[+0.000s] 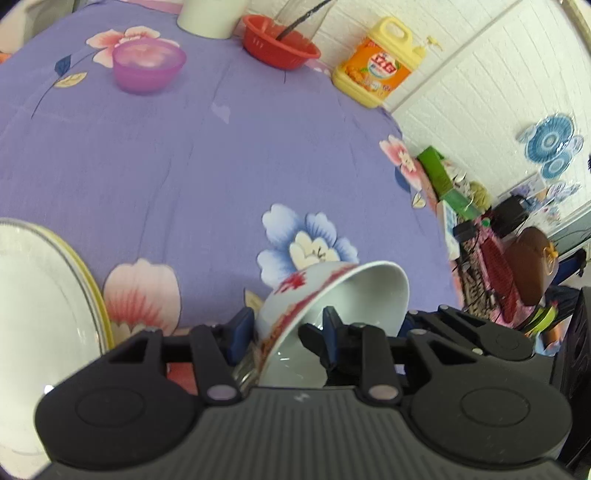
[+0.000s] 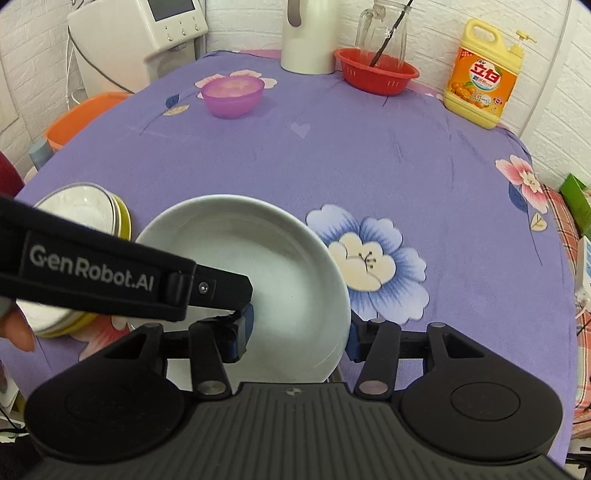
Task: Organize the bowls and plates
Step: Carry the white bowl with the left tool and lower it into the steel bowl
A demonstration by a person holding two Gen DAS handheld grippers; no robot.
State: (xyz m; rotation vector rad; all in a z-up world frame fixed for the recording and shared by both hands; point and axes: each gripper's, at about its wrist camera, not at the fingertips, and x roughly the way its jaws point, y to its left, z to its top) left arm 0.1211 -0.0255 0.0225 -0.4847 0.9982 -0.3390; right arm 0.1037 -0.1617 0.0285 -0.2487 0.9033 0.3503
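Both fingers states differ: left gripper [image 1: 286, 328] pinches the bowl [image 1: 332, 295] rim; right gripper [image 2: 299, 328] spread, only straddling.

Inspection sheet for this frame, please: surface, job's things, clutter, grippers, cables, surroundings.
Surface: round table under a purple floral tablecloth.
Job's things: red-patterned white bowl, tilted; plate stack; purple bowl.
Clutter: red basket, detergent bottle, white jug, glass jar.
Grippers: left gripper clamps the bowl's wall, one finger inside; right gripper open, straddling the same bowl.
Cables: power strip at the table's right.
Surroundings: white brick wall, white appliance, orange stool.
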